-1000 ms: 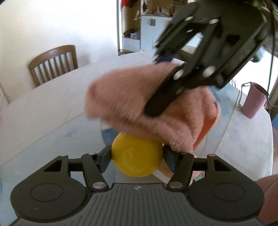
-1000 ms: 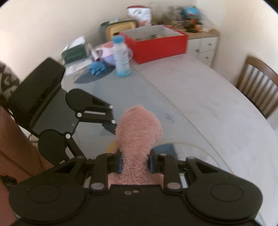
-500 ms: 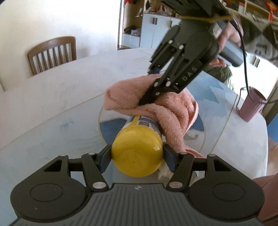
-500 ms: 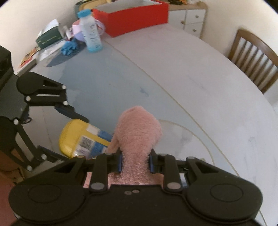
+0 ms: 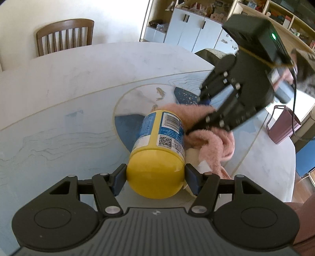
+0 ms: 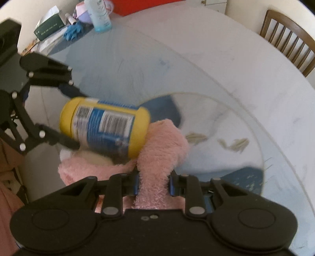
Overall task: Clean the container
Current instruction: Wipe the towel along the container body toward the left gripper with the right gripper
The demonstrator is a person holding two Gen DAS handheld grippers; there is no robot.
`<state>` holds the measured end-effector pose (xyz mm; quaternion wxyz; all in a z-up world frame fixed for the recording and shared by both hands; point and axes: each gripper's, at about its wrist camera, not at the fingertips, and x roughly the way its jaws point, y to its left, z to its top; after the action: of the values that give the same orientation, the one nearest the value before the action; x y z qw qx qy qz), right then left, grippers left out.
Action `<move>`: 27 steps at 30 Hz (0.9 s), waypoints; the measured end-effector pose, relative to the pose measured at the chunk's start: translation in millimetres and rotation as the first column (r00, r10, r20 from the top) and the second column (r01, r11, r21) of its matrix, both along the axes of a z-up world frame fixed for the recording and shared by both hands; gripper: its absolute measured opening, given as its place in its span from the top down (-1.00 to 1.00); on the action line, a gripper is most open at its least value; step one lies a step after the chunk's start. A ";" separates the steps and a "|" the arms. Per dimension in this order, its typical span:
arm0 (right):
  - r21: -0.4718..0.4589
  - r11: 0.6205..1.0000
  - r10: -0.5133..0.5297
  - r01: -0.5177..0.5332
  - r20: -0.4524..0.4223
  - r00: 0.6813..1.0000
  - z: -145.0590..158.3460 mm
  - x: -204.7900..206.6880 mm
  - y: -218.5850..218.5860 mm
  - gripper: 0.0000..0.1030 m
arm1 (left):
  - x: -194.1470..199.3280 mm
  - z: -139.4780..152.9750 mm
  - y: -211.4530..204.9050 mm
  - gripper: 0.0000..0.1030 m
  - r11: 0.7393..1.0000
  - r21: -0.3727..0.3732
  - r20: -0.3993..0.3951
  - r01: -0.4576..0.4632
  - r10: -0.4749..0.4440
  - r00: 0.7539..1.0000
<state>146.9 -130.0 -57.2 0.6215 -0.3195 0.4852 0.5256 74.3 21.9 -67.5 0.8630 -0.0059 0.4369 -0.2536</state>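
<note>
A yellow container point(image 5: 157, 157) with a blue and white label lies on its side, its yellow end held between the fingers of my left gripper point(image 5: 155, 178), which is shut on it. The right wrist view shows the same container point(image 6: 106, 126) crosswise, with my left gripper point(image 6: 71, 118) clamped on its left end. My right gripper point(image 6: 153, 184) is shut on a fluffy pink cloth point(image 6: 163, 145), which presses against the container's right end and lower side. From the left wrist view, the pink cloth point(image 5: 212, 134) bunches beside the container under my right gripper point(image 5: 194, 116).
The round table point(image 5: 78, 82) has a glass top with a fish pattern. A mauve jug point(image 5: 283, 126) stands near its right edge. A wooden chair point(image 5: 65, 35) is at the far side. A bottle point(image 6: 100, 17), tissue box point(image 6: 50, 24) and blue gloves point(image 6: 73, 32) sit at the far left.
The pink cloth has slid off the top of the container down to its right side. My right gripper has dropped lower with it. The container's label is now uncovered.
</note>
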 end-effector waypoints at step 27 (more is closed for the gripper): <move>0.288 0.955 0.051 -0.077 0.097 0.994 73.9 -58.1 8.4 0.51 | 1.8 12.8 -7.2 -0.21 0.999 0.030 0.061 -0.019 0.017 0.998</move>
<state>88.8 -121.6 16.8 0.6654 -0.2631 0.3638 0.5964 76.1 14.7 -54.7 0.8780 0.0112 0.4145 -0.2391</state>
